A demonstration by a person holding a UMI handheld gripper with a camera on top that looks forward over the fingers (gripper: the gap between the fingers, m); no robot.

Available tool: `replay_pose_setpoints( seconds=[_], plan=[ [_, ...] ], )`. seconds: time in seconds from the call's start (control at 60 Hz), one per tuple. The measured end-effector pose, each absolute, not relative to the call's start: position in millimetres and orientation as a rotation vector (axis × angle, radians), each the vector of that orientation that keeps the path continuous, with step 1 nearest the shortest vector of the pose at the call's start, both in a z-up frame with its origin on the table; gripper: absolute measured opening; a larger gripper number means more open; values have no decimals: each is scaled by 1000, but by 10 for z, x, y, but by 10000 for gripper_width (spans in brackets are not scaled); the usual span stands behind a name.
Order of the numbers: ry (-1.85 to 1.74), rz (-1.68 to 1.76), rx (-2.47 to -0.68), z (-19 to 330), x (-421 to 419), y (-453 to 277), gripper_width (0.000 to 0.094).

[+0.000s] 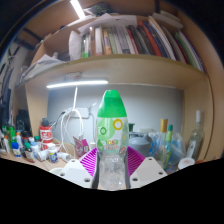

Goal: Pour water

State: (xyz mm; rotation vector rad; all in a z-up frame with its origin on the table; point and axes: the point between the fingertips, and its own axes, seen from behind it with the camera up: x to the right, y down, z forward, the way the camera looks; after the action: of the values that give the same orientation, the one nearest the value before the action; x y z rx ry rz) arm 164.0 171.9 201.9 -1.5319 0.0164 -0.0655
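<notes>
**Bottle Held Upright Between Fingers**

Gripper [111,168] clamped on bottle [110,135], both magenta pads [91,161] pressing its clear lower body from either side. Bottle upright, green cap on top, label with coloured rings, raised clear of the desk [35,160] and centred just ahead of the fingers. Beyond: cluttered desk with small containers at left, white cables [70,125] behind, further bottles [193,135] at right. Bookshelf [130,40] overhead, light strip [77,84] beneath it. Nothing visibly blocking the bottle.
</notes>
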Motion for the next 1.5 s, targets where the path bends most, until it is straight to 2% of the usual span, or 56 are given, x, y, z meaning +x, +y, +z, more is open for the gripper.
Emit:
replay_pose_setpoints(
  seconds=[0.183, 0.383, 0.467, 0.667, 0.783, 0.817, 0.9, 0.95, 1.217, 1.5],
  plan=[
    [51, -23, -1595, 1537, 1822, 1873, 368],
    [84, 4, -1623, 1202, 1915, 1881, 379],
    [74, 38, -1666, 1001, 1882, 1853, 427],
    [4, -38, -1617, 1034, 1871, 1835, 453],
    [32, -22, -1630, 1034, 1889, 1847, 510],
    [36, -30, -1655, 992, 1908, 1843, 560],
    [39, -49, -1716, 912, 1937, 1738, 765],
    [40, -43, -1713, 947, 1923, 1622, 809],
    [9, -3, -1749, 1134, 1706, 277, 808],
    [23, 153, -1694, 1588, 1218, -1227, 803]
  ],
)
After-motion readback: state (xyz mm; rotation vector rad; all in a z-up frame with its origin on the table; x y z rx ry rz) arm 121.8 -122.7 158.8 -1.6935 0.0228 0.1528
